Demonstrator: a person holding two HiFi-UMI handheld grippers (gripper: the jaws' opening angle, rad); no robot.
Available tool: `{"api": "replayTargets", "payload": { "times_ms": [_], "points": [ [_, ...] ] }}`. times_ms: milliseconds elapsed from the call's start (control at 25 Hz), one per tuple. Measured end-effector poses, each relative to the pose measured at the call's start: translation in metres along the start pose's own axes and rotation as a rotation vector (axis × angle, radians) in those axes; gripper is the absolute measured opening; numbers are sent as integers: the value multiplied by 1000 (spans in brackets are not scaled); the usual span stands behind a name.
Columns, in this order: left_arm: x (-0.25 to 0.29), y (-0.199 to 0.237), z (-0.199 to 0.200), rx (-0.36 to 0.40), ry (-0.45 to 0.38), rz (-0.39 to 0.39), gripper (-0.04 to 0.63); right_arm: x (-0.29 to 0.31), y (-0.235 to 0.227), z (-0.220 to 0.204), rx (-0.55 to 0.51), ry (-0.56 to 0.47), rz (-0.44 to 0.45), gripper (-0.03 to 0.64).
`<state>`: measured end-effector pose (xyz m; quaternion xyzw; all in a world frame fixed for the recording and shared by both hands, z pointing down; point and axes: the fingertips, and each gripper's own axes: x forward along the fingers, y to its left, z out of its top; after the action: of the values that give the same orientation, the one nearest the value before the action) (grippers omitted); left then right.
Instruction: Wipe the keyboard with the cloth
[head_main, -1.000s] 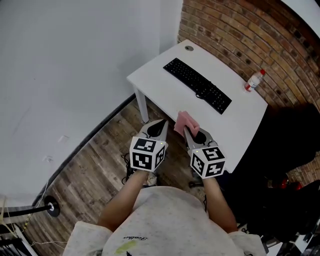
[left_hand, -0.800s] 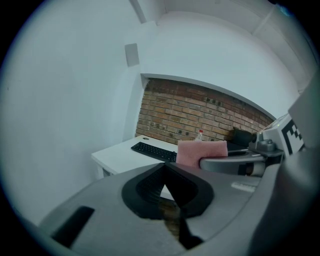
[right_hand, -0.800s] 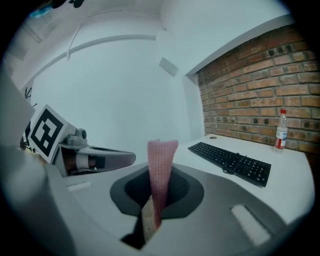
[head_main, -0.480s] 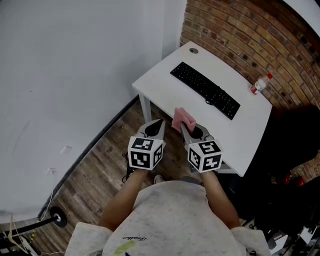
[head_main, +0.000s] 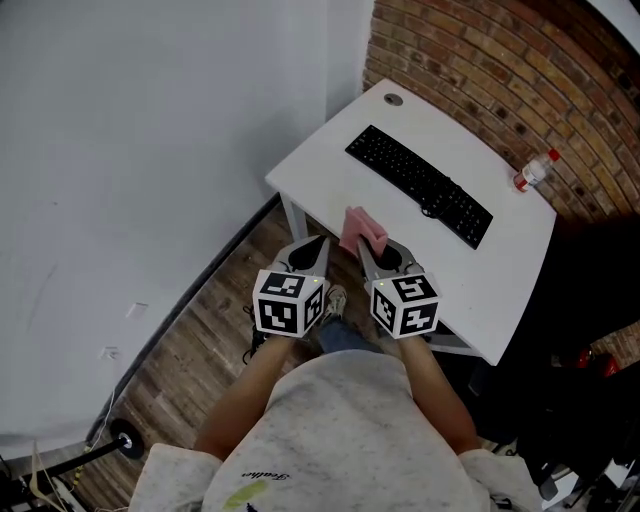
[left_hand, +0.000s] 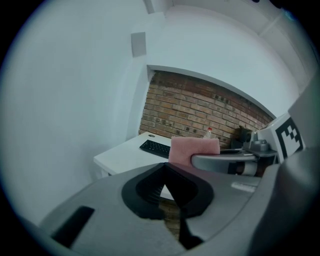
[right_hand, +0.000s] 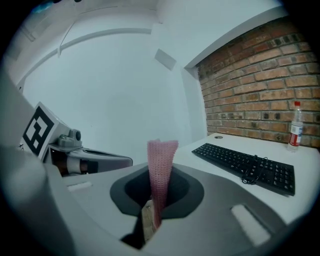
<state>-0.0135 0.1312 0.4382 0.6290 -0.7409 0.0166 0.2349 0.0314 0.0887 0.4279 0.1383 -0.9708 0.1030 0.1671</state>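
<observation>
Head view: a person holds the left tool (head_main: 318, 246) and the right tool (head_main: 363, 250) side by side above the wooden floor (head_main: 205, 325), just before the near edge of a white surface (head_main: 325, 165). The pink cloth (head_main: 363, 229) stands up from the tip of the right tool, at that near edge. The black keyboard (head_main: 420, 185) lies diagonally on the surface, apart from the cloth, and a small bottle (head_main: 535, 170) stands near the brick wall (head_main: 470, 70). Left gripper view: the jaws of the left tool meet at their tips with nothing between them; the right tool and its cloth appear to the right, with the keyboard beyond on the surface. Right gripper view: the jaws of the right tool are closed on the cloth, which rises upright as a narrow folded strip between them; the keyboard, with a dark coiled cable (right_hand: 254, 170) on its keys, lies ahead to the right, untouched by the cloth.
</observation>
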Motion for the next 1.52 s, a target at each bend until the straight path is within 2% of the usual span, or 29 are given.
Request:
{"api": "replayTargets", "payload": {
  "times_ms": [480, 920, 1520],
  "points": [
    [88, 55, 39, 45, 54, 1, -2, 97, -61, 24, 48, 3, -15, 21],
    [174, 97, 55, 60, 137, -36, -2, 182, -112, 31, 101, 13, -45, 21],
    [215, 131, 56, 90, 221, -57, -2, 255, -144, 8, 115, 84, -125, 21]
  ]
}}
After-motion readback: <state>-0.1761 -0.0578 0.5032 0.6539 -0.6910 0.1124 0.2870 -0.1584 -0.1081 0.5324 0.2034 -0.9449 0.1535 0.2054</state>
